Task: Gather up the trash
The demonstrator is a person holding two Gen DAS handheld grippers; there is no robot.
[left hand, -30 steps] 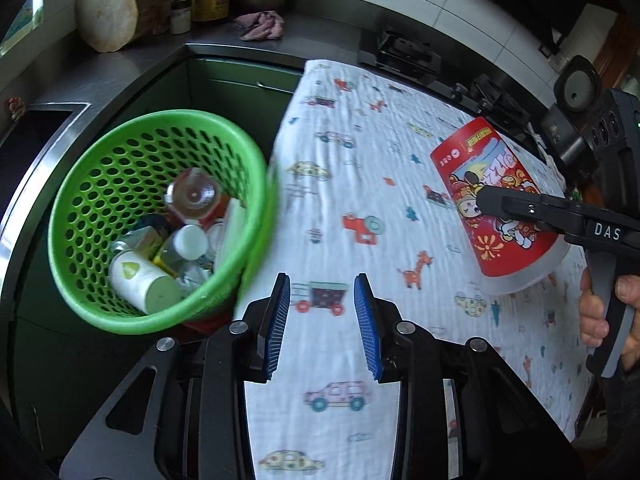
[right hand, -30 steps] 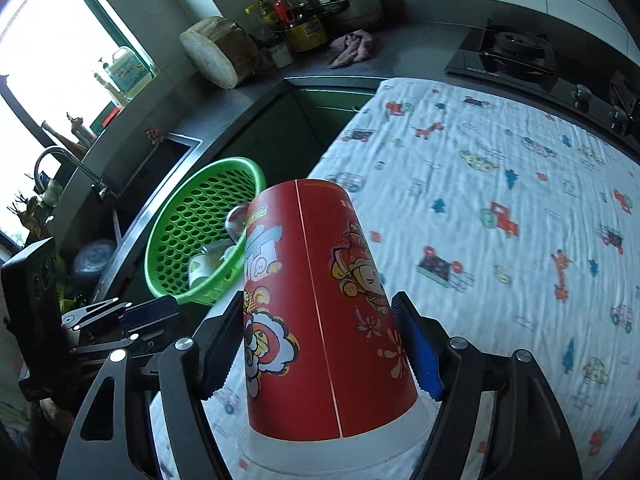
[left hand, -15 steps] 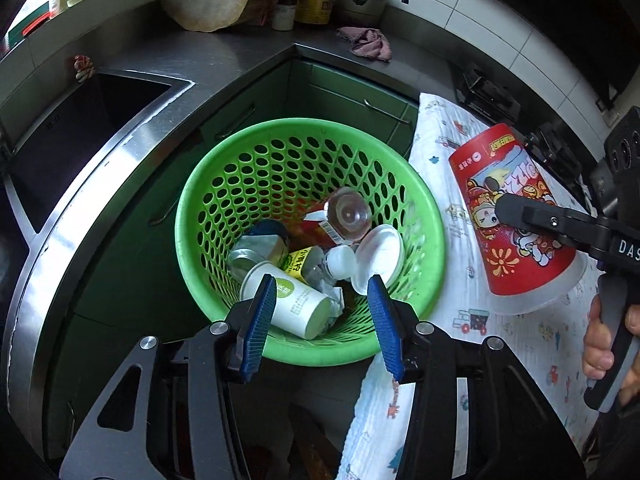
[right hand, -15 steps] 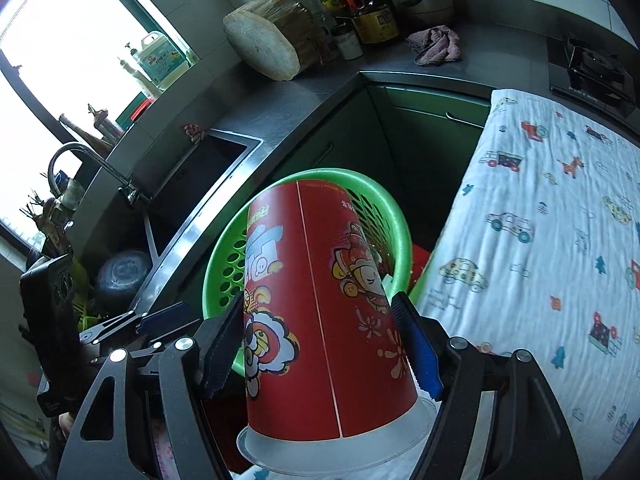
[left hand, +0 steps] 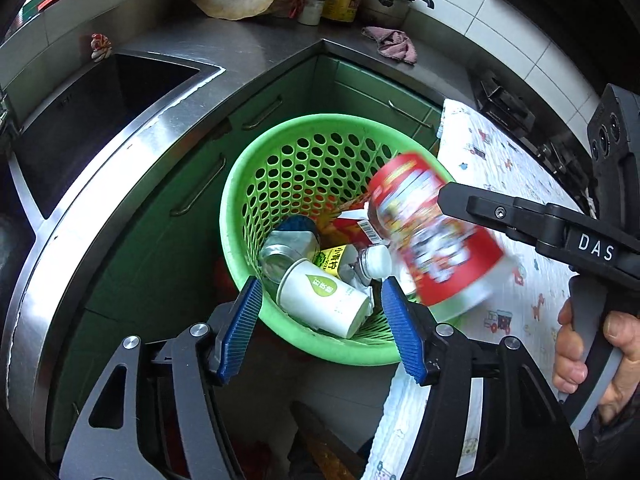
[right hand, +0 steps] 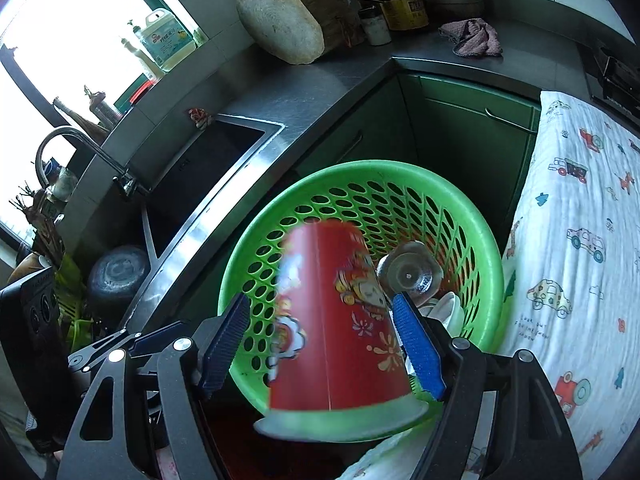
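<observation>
The left tool [left hand: 320,282] hangs over the near rim of the green basket [left hand: 228,220]. Its jaws have just been opening and nothing is between them. Over the basket's mouth, the right tool [right hand: 320,300] looks released: one pad stands clear of the red paper cup [right hand: 332,320], which shows blurred and tilted, base toward the basket's inside. This is judged to be the drop step, with the cup leaving the tool above the white cup [left hand: 320,300] and bottles already inside. The next move likely calls for both tools to turn back to the cloth-covered tabletop [right hand: 580,240] beside the basket for more trash.
</observation>
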